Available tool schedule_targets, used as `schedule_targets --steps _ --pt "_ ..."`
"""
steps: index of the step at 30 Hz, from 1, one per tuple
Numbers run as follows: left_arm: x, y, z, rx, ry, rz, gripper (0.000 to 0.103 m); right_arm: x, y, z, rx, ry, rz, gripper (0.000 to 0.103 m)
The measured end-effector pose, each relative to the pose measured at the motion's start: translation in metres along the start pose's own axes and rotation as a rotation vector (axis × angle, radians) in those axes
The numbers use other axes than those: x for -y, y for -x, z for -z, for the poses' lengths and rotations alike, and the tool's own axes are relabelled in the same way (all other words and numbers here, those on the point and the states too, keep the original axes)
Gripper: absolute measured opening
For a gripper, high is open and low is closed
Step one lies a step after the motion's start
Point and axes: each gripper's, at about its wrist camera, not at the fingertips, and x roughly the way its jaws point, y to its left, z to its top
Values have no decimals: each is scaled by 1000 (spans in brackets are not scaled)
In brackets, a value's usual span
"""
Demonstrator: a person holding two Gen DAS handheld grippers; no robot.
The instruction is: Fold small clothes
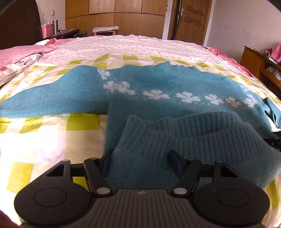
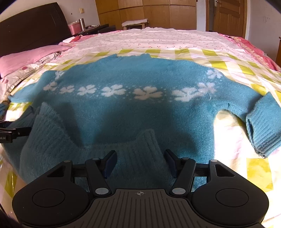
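A teal knit sweater point(image 1: 154, 82) with a row of white flowers lies spread on the bed, collar at the far side; it also shows in the right wrist view point(image 2: 140, 112). Its ribbed hem point(image 1: 184, 133) is bunched and lifted toward me. My left gripper point(image 1: 140, 158) is open, its fingers on either side of the hem's left part. My right gripper point(image 2: 140, 160) is open, with the hem's right part point(image 2: 138, 150) lying between its fingers. The left sleeve point(image 1: 43, 103) stretches out to the left. The right sleeve's cuff point(image 2: 261, 129) is bent back toward me.
The bed has a yellow-checked sheet point(image 1: 49, 133) under a floral cover point(image 1: 133, 47). Pink pillows point(image 1: 21, 52) and a dark headboard point(image 2: 33, 26) are at the left. Wooden wardrobes point(image 1: 116, 15) and a door point(image 1: 191, 19) stand behind. A wooden cabinet point(image 1: 258, 61) is at the right.
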Motion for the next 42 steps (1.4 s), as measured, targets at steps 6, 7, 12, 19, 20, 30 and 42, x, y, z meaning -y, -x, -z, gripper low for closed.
schedule_targets --steps 6,7,12,19,20,30,42 --pt "-6 4 -7 0 19 15 36 3 0 -3 -17 -13 -14 57" --pt "-7 4 -7 0 20 15 35 3 0 -3 -18 -18 -14 53" --pt "-7 7 -4 -10 24 16 25 6 7 -2 -19 -40 -9 30" --pt "-6 23 -2 0 14 50 18 10 32 2 35 -69 -31 12" --pt "-7 28 -2 5 13 66 18 9 39 3 49 -68 -39 12" --pt "-8 86 33 49 5 182 17 -2 115 35 110 -13 -128 11" --pt "-4 140 91 7 -65 133 18 -19 152 96 -3 175 -69 15"
